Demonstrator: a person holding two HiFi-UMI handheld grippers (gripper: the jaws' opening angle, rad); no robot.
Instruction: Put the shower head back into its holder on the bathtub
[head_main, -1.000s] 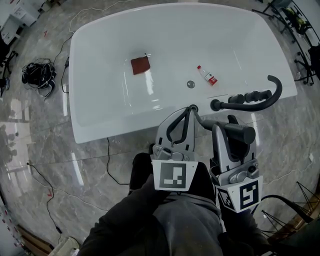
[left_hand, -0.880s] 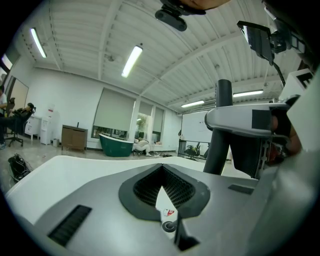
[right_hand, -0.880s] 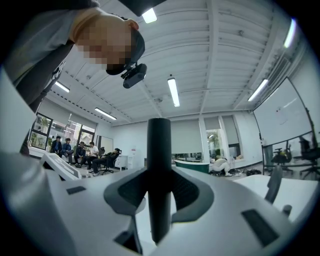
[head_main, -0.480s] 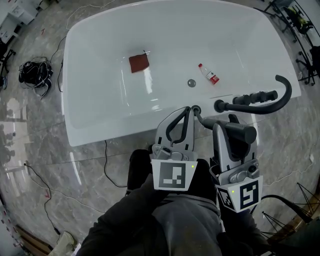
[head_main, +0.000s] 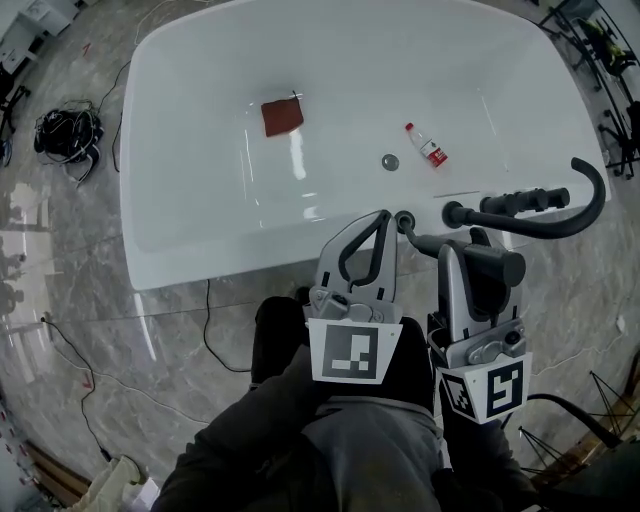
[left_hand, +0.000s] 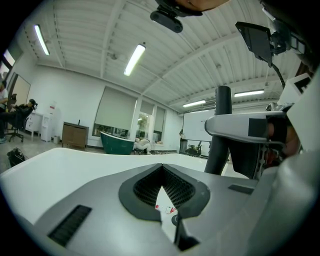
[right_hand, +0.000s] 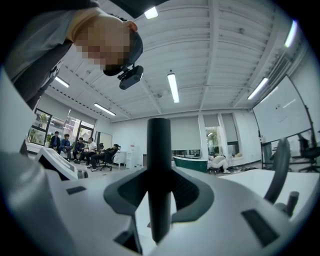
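The right gripper is clenched on the shower head, gripping its dark handle crosswise. This grip probably keeps the handle from rotating during seating. The shower head is held over the near rim of the bathtub, just beside the black faucet, with its hose running to a round fitting on the rim. The holder itself cannot be identified with certainty. The left gripper is closed on nothing and sits alongside, apparently in reserve to steady the hose.
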